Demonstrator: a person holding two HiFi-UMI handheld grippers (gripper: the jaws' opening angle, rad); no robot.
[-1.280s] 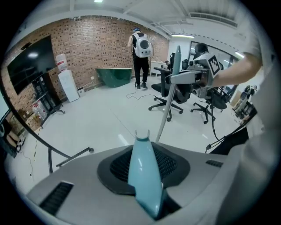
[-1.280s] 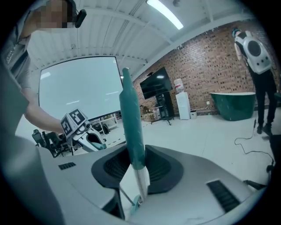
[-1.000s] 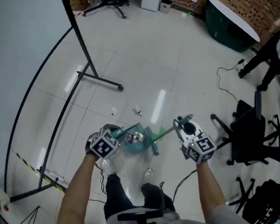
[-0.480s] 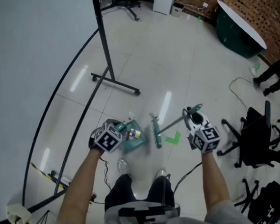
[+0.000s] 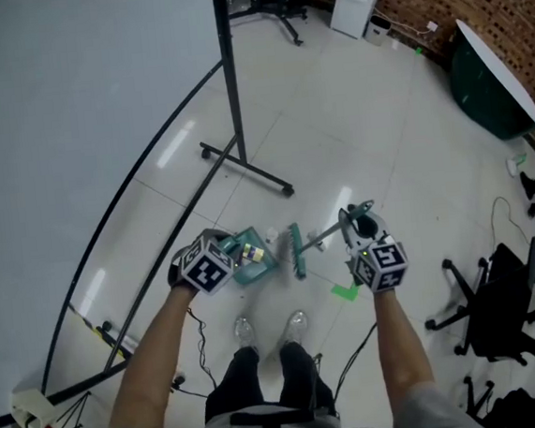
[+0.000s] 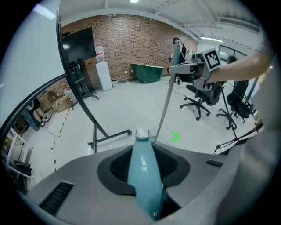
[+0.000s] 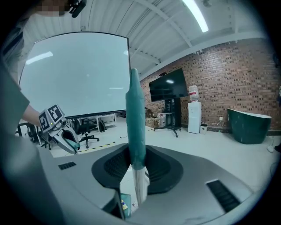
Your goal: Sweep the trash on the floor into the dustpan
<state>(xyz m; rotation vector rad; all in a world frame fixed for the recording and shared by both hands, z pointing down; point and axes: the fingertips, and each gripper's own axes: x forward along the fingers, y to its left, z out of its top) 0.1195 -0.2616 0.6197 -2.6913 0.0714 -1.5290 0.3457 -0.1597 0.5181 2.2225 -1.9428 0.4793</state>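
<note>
- The left claw (image 5: 217, 260) is gripping the teal handle (image 6: 142, 176) of the dustpan (image 5: 257, 268). The dustpan is sitting low over the floor just ahead of the person's shoes (image 5: 271, 328), with coloured trash (image 5: 249, 251) lying in it.
- The right claw (image 5: 356, 228) is clamping the broom (image 7: 135, 127) by its upper grip, and the brush head (image 5: 296, 251) is hanging just right of the dustpan.
- Both tools are looking like light, stiff plastic. The smooth, tapering handles are probably inviting slip, so the thick part is the place to hold.
- The trash is loose, so tipping the dustpan is likely risking a spill.
- A small pale bit (image 5: 271, 236) is lying just beyond the dustpan; it is too small to identify.
- A stand (image 5: 244, 168) is spreading its wheeled foot across the floor ahead, near enough to be catching a long stroke.
- Office chairs (image 5: 502, 303) are standing well apart on the right, and a green tape mark (image 5: 344, 291) is showing under the right claw.
</note>
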